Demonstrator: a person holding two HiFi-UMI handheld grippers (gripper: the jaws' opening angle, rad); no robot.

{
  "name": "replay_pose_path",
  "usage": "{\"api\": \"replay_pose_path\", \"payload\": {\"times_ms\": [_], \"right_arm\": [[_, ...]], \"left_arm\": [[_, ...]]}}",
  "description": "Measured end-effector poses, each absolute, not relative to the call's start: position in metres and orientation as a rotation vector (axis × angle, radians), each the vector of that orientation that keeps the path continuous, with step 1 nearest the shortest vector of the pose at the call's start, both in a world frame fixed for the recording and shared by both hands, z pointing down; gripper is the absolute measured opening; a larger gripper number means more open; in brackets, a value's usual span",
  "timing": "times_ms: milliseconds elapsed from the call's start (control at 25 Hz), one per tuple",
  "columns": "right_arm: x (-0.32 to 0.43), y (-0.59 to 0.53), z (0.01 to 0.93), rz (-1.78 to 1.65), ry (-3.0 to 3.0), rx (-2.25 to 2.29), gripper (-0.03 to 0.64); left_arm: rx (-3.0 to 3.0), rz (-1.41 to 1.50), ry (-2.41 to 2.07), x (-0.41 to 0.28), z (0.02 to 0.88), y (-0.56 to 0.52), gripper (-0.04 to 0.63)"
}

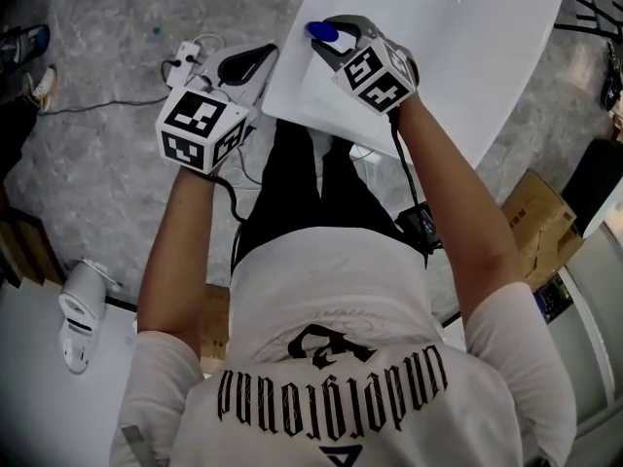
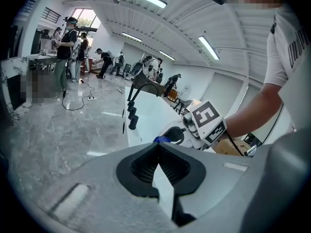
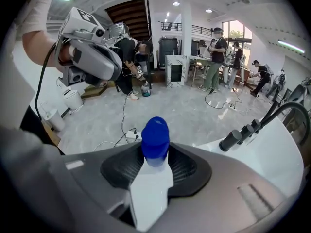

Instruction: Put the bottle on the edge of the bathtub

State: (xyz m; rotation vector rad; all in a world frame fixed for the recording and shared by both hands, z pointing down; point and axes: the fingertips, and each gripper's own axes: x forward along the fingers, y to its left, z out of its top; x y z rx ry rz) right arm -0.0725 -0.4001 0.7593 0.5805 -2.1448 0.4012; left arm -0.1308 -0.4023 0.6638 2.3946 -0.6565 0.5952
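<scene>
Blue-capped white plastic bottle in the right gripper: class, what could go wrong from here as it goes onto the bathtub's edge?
1. The blue-capped white plastic bottle is held just below its cap by the right gripper; it may tip when released on the white bathtub's smooth rim.
2. The black tap fittings stand on that rim; a swing could knock them.

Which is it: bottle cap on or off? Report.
On: the blue cap sits closed atop the white bottle.

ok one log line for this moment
right gripper: shut on bottle | left gripper: shut, empty | bottle: at bathtub edge, not released
</scene>
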Motion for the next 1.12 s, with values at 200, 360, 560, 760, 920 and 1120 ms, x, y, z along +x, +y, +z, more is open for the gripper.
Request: {"api": "replay_pose_path", "payload": {"times_ms": [200,360,560,760,920,1120], "right_arm": [[-0.074,-0.403,0.764,0.398,-2.140,0.595,0.150],[-0.076,-0.406,0.767,0.376,-2.145,0.592,0.150],[-0.077,-0.402,0.777,0.376,-2.136,0.576,0.150],[-0.074,-0.400,0.778,0.403,-2.137,0.584,0.153],[-0.073,-0.399,0.780,0.408,-2.130,0.583,0.173],[-0.069,-0.400,0.776,0.413,-2.134,0.604,0.192]], "left_arm": [[2.391,0.593,-0.644,-0.128,0.667,-0.402,0.006],[2.372,0.606,-0.643,-0.128,0.674,-0.401,0.006],[2.351,0.611,-0.642,-0.129,0.679,-0.395,0.006],[2.330,0.616,-0.626,-0.126,0.686,-0.391,0.006],[2.323,0.611,-0.621,-0.125,0.688,-0.387,0.006],[2.333,0.611,-0.629,-0.124,0.684,-0.388,0.006]]}}
